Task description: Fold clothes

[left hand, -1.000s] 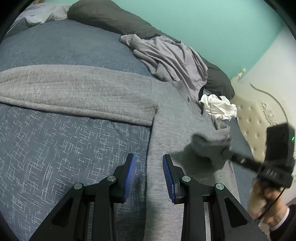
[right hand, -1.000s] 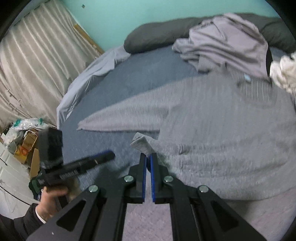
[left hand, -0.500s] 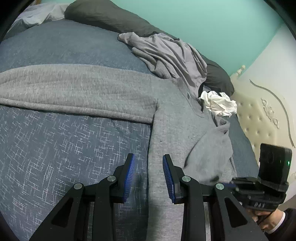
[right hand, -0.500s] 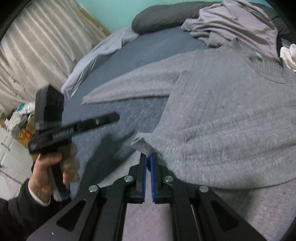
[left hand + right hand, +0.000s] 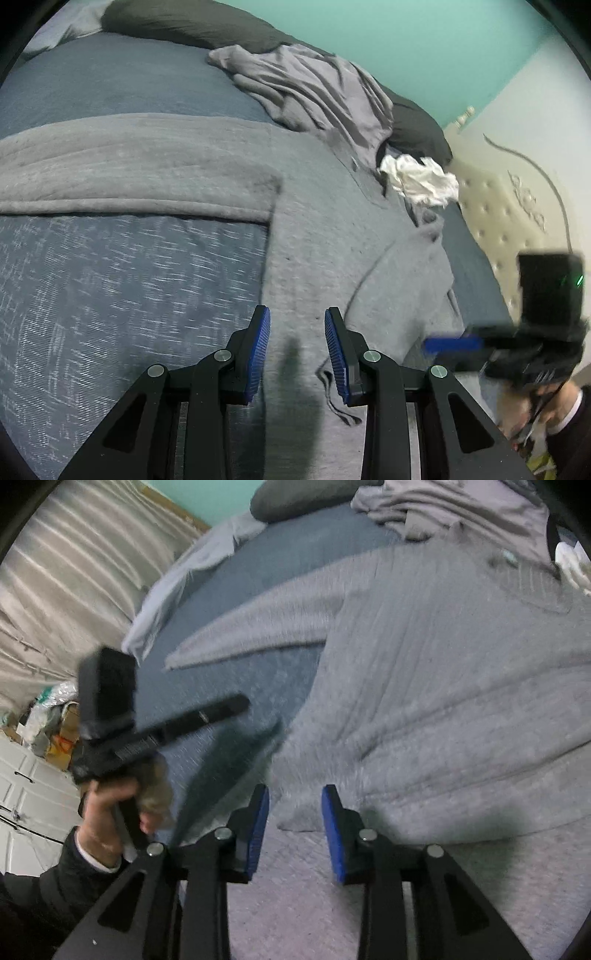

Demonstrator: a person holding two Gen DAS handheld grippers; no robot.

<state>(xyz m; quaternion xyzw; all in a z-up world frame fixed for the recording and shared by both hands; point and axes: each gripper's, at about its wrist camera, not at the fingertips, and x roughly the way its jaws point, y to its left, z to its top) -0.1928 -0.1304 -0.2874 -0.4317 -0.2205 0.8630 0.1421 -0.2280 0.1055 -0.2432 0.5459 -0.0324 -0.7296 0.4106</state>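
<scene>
The gray sweater (image 5: 443,672) is spread on the bed (image 5: 110,277). The right gripper (image 5: 293,827) is being opened over its folded sleeve, nothing pinched. The left gripper (image 5: 297,350) is held partly open and empty.

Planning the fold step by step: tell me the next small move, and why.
Probably send the left gripper to the outstretched sleeve and grip it. The right gripper is opening its jaws around the folded sleeve, already laid across the sweater; this one lies flat sideways.
</scene>
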